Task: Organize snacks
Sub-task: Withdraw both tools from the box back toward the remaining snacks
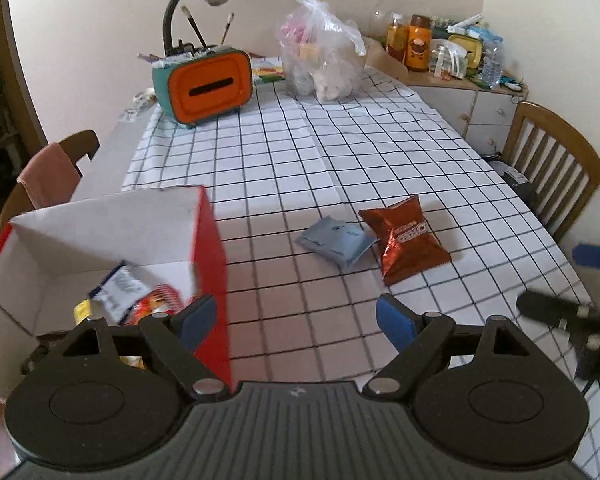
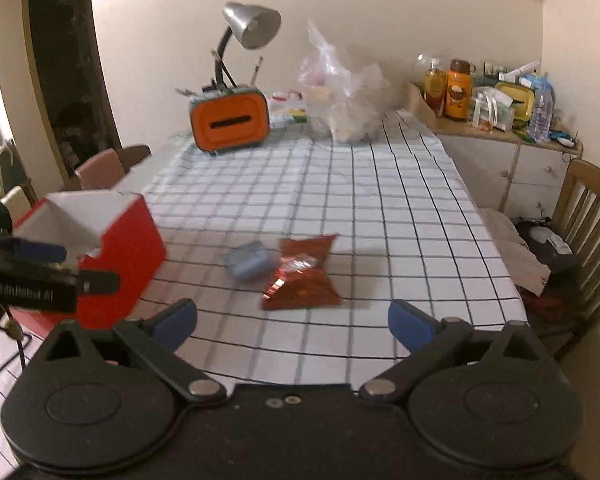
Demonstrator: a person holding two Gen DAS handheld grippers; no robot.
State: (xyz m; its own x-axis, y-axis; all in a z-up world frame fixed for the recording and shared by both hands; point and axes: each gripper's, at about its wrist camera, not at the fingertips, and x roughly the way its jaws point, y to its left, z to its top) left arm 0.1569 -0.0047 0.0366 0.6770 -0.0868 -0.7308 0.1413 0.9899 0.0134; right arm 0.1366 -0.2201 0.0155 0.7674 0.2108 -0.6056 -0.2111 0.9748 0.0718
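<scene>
Checked cloth table [image 1: 340,152] | crinkly foil packet [image 1: 406,240] beside grey pouch [image 1: 334,240] | cardboard box [image 1: 112,220] | both grippers' fingers apart, empty

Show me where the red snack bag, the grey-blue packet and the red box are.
red snack bag [image 1: 404,246]: left wrist view, middle of the bag.
grey-blue packet [image 1: 334,240]: left wrist view, its flat top.
red box [image 2: 124,264]: right wrist view, red outer side.

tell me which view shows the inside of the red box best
The left wrist view: it looks down into the red box, showing its white walls and snack packets at the bottom. The right wrist view shows the box from the side, blurred, with none of its contents visible.
</scene>
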